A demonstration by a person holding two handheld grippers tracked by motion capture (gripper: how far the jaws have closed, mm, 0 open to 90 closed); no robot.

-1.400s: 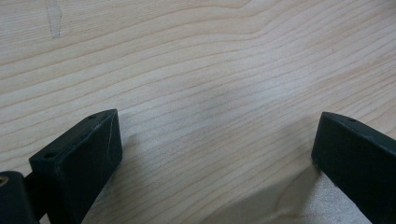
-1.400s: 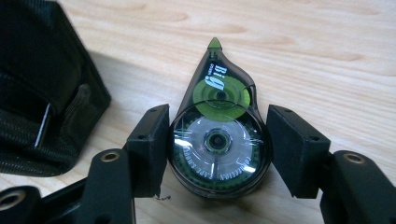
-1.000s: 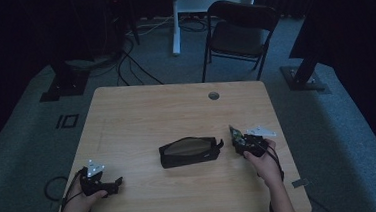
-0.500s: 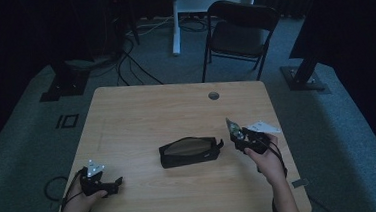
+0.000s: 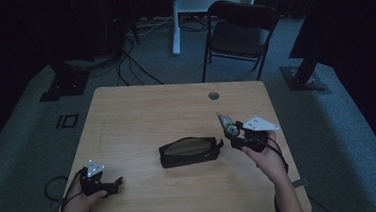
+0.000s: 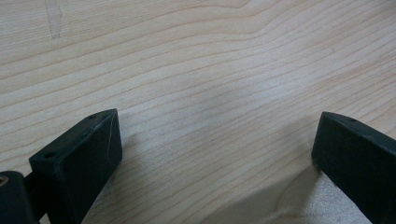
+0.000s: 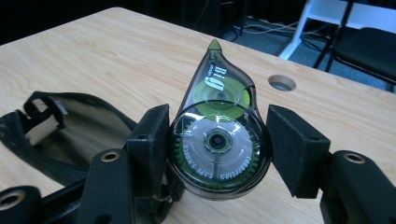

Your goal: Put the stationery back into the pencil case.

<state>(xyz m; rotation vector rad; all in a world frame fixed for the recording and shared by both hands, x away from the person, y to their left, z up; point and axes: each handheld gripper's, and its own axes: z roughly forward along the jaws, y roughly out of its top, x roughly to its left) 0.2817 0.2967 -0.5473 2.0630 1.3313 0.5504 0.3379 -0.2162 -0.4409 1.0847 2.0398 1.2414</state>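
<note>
Two hand-held grippers over the pale wooden surface (image 5: pixel 141 114): the right hand-held gripper (image 7: pixel 217 140) clamps a clear teardrop-shaped correction-tape dispenser (image 7: pixel 217 135) just beside an open black fabric pouch (image 5: pixel 189 151); the left hand-held gripper (image 6: pixel 217 149) rests low, jaws wide apart, empty.

A clear, teardrop-shaped correction tape dispenser (image 7: pixel 218 140) with green reels sits pinched between the right gripper's (image 5: pixel 231 131) jaws, green tip pointing away, raised just beside the open black pouch (image 5: pixel 190 151) lying mid-table.
</note>
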